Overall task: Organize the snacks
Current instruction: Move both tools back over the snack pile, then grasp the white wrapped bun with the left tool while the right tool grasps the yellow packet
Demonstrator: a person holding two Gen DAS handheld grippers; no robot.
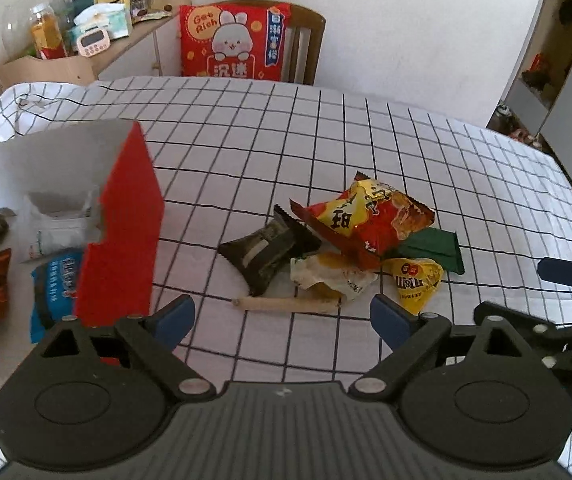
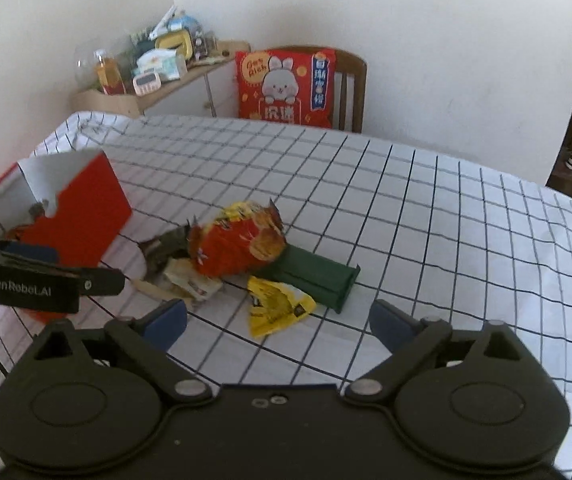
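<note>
Here, your left gripper (image 1: 282,314) and right gripper (image 2: 278,316) hover with fingers apart, holding nothing, over a snack pile on the checked tabletop (image 1: 366,140) beside the red box (image 1: 126,216). The red-and-yellow chip bag (image 1: 366,220) on top looks light, crinkly and slippery; pinch a crimped end seam, gently, sparing the contents.

Left black hand-held gripper (image 1: 282,314) with blue finger pads (image 1: 174,316): jaws spread wide, nothing between them, held above the bench. Right black hand-held gripper (image 2: 278,320) with blue finger pads (image 2: 166,320): jaws likewise spread wide and empty, raised, beside the left.
</note>
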